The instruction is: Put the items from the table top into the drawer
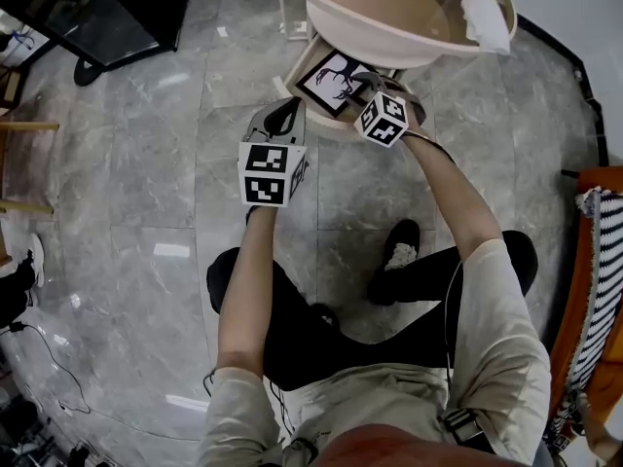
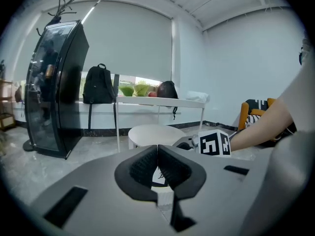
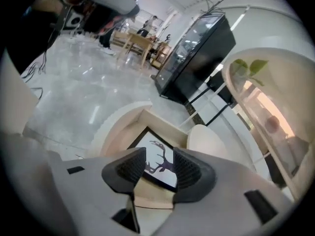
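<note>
My left gripper (image 1: 281, 117) sits just left of centre in the head view, and its own view (image 2: 157, 149) shows the fingers clenched, pad against pad, with nothing between them. Directly to its right the drawer (image 1: 288, 86) stands pulled out from under the round table (image 1: 389, 53) at the top of the frame. A framed picture (image 1: 332, 78) of a dark antlered deer lies flat inside it. My right gripper (image 1: 358, 80) hangs over that picture. Its own view (image 3: 159, 152) shows the fingers released and apart, and the picture (image 3: 152, 144) shows through the gap, lying below them in the drawer (image 3: 165, 124). On the table top, at the upper right, lies a white cloth (image 1: 485, 19).
</note>
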